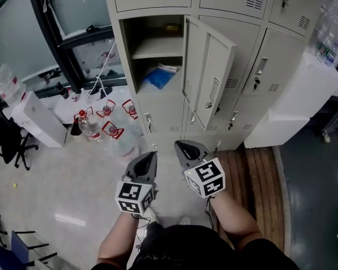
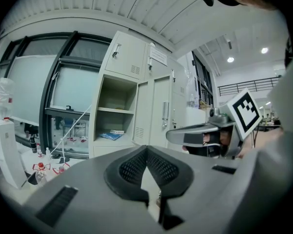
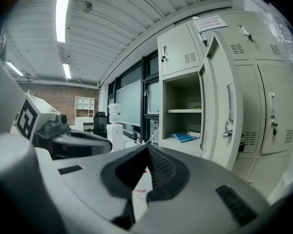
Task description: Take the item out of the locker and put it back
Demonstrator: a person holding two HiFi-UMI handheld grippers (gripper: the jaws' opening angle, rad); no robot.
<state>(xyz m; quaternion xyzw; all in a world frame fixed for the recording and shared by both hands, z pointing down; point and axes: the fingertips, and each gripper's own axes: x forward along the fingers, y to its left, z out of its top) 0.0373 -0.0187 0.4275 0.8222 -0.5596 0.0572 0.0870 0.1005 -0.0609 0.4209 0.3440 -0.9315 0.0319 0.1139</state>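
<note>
Blue packet (image 1: 159, 76) lies in the open locker (image 1: 124, 55) (awaiting removal, or already returned); left gripper (image 1: 151, 155) and right gripper (image 1: 180, 145), fingers clenched empty, stand well off.

The head view looks steeply down from above the left gripper (image 1: 151, 155) and right gripper (image 1: 182, 145), with the locker (image 1: 156, 48) ahead. Each gripper view faces nearly level along its own jaws from well back. All three share the open locker.

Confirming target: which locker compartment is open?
The left-column locker: its door is swung out, showing a shelf and a blue bag. All neighbours are shut.
</note>
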